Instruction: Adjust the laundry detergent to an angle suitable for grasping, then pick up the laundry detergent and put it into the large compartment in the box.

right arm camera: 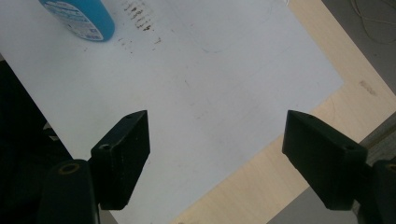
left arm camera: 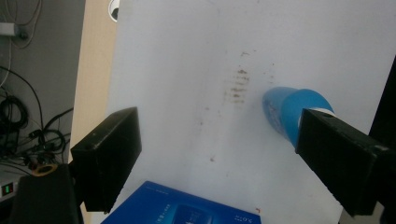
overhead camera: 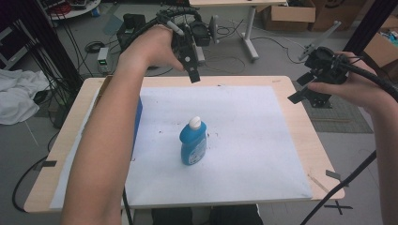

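The room is a workshop with a grey floor (overhead camera: 281,65) that runs round the table on all sides. At the far left stand dark racks (overhead camera: 28,42) hung with black cables, and a white cloth (overhead camera: 16,96) lies heaped below them. Beyond the table's far edge sit a small box with a green light (overhead camera: 103,59), loose cable loops and the leg of a second desk (overhead camera: 250,33). Cardboard boxes (overhead camera: 288,14) stand at the far right, and a grey mat (overhead camera: 340,117) lies on the floor beside the table's right edge.

The table (overhead camera: 300,131) is pale wood with rounded corners and bits of dark tape near its near corners. A large white sheet (overhead camera: 244,140) covers most of its top; the sheet is scuffed with small brown smears, clearest in the left gripper view just beside the bottle. A blue book (left arm camera: 187,210) lies at the sheet's left edge, partly under the left forearm in the high view.

The bottle (overhead camera: 193,142), blue with a white cap, stands upright near the middle of the sheet, apart from both grippers.

The left gripper (overhead camera: 190,65) hangs above the table's far edge, jaws wide apart with nothing between them. The right gripper (overhead camera: 307,86) is held off the table's right far corner, jaws likewise spread and empty
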A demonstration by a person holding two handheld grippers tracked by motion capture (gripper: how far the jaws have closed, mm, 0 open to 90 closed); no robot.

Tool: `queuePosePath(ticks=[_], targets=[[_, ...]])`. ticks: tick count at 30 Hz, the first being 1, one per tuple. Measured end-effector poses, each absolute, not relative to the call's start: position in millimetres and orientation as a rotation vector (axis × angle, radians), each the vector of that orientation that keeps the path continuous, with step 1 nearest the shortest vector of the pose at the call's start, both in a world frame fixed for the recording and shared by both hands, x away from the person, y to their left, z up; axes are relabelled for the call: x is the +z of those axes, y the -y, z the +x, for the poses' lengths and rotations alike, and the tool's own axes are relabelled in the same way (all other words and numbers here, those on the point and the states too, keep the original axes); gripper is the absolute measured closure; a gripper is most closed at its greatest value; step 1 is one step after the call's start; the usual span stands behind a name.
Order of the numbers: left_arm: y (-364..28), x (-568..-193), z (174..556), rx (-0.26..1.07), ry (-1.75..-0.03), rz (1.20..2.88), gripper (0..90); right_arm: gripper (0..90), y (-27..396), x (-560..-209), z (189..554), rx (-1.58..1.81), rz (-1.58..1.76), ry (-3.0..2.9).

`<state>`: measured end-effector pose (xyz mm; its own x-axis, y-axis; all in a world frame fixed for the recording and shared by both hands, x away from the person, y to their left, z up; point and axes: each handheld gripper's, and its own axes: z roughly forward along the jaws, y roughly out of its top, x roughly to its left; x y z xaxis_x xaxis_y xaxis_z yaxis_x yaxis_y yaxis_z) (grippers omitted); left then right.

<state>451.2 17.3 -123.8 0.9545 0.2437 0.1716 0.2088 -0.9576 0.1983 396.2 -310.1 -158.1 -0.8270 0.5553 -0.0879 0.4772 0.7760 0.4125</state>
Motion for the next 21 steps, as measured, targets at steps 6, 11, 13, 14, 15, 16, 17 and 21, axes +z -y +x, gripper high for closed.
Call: queuePosePath(ticks=[6, 11, 13, 14, 15, 16, 17, 21], targets=[[-17.2, -121.7, 450.8, 0.3, -0.347, 2.924, 15.2, 23.2, 311.9, -158.5, 397.2, 0.57, 0.8, -2.767], [-16.6, -123.2, 449.5, 0.301, -0.348, 2.935, 15.2, 22.9, 312.9, -159.4, 397.0, 0.567, 0.807, -2.763], [-17.3, -123.0, 448.6, 0.299, -0.359, 2.936, 15.1, 22.9, 312.8, -159.7, 396.1, 0.566, 0.805, -2.763], [-17.8, -123.0, 447.2, 0.3, -0.372, 2.925, 15.1, 22.9, 312.9, -159.9, 395.7, 0.569, 0.806, -2.76], [-18.7, -122.2, 446.2, 0.301, -0.372, 2.925, 14.9, 22.9, 313.0, -160.1, 395.5, 0.575, 0.803, -2.759], [-19.4, -121.9, 444.5, 0.301, -0.383, 2.916, 14.9, 22.9, 312.8, -160.2, 395.0, 0.576, 0.808, -2.761], [-20.3, -121.5, 442.9, 0.298, -0.392, 2.912, 14.9, 22.9, 312.5, -160.2, 394.4, 0.576, 0.81, -2.759], [-23.5, -119.8, 438.5, 0.3, -0.423, 2.908, 14.6, 22.9, 311.5, -161.2, 392.0, 0.58, 0.806, -2.762]])
